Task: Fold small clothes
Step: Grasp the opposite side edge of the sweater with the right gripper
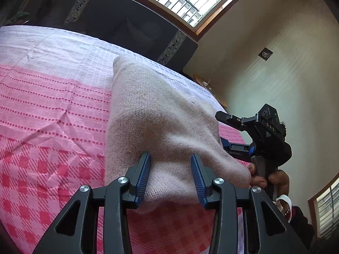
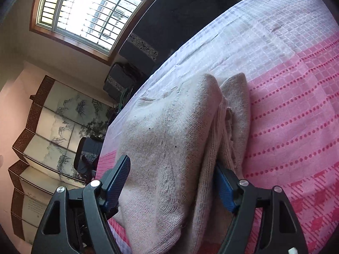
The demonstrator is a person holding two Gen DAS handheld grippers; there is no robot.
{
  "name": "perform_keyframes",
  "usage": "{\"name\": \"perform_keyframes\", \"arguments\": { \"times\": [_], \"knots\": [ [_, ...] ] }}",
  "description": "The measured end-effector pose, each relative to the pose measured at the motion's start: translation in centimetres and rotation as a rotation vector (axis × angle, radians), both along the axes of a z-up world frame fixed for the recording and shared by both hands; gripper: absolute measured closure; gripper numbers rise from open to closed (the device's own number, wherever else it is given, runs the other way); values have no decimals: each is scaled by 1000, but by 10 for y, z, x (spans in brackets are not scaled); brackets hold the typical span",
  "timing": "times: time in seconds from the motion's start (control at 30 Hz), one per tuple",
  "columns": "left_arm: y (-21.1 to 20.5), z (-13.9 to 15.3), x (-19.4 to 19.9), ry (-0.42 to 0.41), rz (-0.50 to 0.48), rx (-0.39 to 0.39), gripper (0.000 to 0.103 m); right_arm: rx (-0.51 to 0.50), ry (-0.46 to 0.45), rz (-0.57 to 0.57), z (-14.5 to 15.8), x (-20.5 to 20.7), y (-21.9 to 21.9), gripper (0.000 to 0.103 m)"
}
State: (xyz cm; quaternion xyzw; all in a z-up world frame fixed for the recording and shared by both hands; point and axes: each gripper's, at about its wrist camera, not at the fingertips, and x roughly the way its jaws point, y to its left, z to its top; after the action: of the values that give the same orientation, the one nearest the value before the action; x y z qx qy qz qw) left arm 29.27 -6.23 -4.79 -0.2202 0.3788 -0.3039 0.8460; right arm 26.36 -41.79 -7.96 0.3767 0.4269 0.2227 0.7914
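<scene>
Garment (image 1: 161, 114): near end runs under the left gripper (image 1: 171, 174); whether the blue pads press it cannot be told.
Right gripper (image 1: 227, 139): in the left view, fingertips hidden behind the knit.
Right gripper (image 2: 171, 182): in its own view, right pad (image 2: 225, 188) partly tucked under a fold; grip unclear.
Hand (image 1: 273, 180): only fingers and a sleeve edge show.
Bedspread (image 2: 296, 116): cut off at both frame edges.
Wall plaque (image 1: 265, 53): too small to read.
Window (image 2: 84, 10): outside washed out by glare.
Screen (image 2: 53, 127): lower panels cut off.
</scene>
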Motion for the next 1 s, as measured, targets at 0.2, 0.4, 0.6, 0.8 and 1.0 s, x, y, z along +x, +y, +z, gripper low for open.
{"name": "perform_keyframes", "arguments": {
  "times": [0.2, 0.4, 0.6, 0.8, 1.0],
  "knots": [
    [7, 2, -12, -33, 29, 6, 57, -91, -66, 87, 20, 24, 26, 87],
    [1, -4, -18, -18, 33, 45, 42, -120, -186, 53, 36, 29, 5, 88],
    [-10, -5, -24, -44, 11, 105, 42, -8, -84, -7, -14, 36, -23, 81],
    [1, -5, -16, -7, 26, 68, 42, 63, -138, -2, 13, -19, -44, 81],
    [8, -7, -21, -18, 34, 81, 42, -44, -71, 109, 13, -52, -23, 76]
  ]
}}
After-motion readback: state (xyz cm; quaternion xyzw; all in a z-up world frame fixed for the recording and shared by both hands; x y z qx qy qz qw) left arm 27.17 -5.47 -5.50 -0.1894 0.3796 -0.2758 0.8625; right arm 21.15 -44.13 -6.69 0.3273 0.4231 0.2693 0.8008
